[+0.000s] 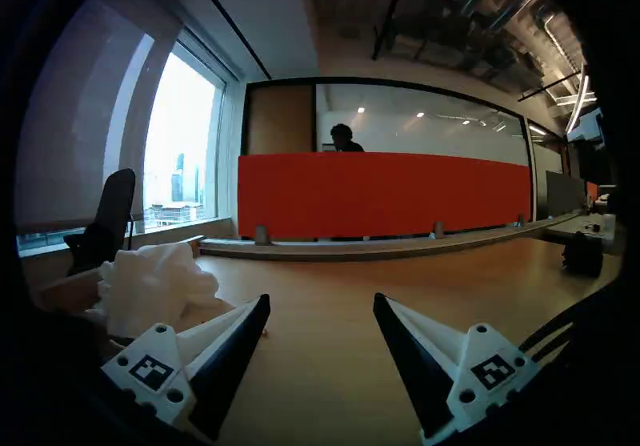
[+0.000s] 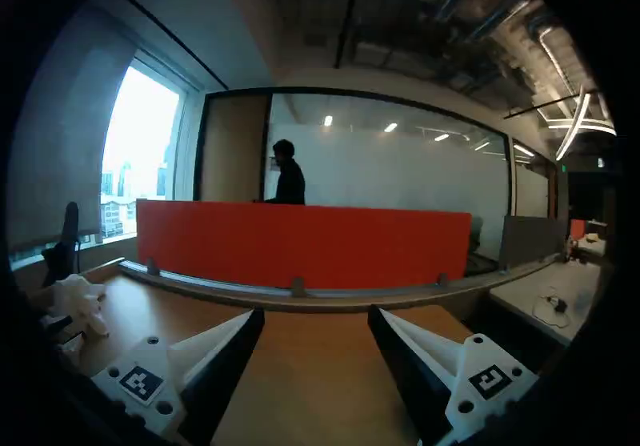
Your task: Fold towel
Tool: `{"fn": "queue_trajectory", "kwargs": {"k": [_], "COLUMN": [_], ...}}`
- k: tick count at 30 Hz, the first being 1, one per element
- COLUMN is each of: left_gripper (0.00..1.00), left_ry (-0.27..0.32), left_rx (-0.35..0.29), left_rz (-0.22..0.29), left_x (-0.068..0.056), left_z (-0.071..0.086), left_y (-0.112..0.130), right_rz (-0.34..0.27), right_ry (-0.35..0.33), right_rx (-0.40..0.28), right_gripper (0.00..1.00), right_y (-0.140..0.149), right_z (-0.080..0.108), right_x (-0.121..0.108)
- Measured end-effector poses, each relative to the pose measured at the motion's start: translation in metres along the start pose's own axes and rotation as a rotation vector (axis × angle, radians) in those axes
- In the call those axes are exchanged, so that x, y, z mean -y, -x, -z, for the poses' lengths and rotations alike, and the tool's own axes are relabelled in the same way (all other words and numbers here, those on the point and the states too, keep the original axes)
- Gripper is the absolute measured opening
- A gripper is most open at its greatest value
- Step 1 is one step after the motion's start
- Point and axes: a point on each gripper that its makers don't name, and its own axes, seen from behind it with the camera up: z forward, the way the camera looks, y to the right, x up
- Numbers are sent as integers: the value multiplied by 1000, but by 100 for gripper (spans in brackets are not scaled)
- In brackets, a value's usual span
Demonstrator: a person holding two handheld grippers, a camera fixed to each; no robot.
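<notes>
One crumpled white cloth towel [image 1: 156, 286] near left, two white two-finger grippers, left gripper [image 1: 320, 297] and right gripper [image 2: 314, 311], one long orange divider panel [image 1: 384, 194] far, one black office chair [image 1: 104, 230] far left, one person [image 2: 286, 178] behind it, one light wooden table [image 1: 336, 358].

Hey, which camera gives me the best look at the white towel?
The left gripper view: the crumpled towel appears large and close. The right gripper view shows the towel small, at the far left edge.

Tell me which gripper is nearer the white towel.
Left. The left gripper has the crumpled towel close beside its left-hand finger; the right gripper sees it farther off to its left.
</notes>
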Motion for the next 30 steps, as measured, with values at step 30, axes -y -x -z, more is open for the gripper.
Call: {"fn": "queue_trajectory", "kwargs": {"k": [30], "left_gripper": [96], "left_ry": [0], "left_rx": [0], "left_rz": [-1], "left_x": [2], "left_z": [1], "left_y": [1], "right_rz": [-48], "right_ry": [-19], "right_rx": [-66], "right_gripper": [100], "right_y": [49], "right_z": [-3], "right_x": [-39]}}
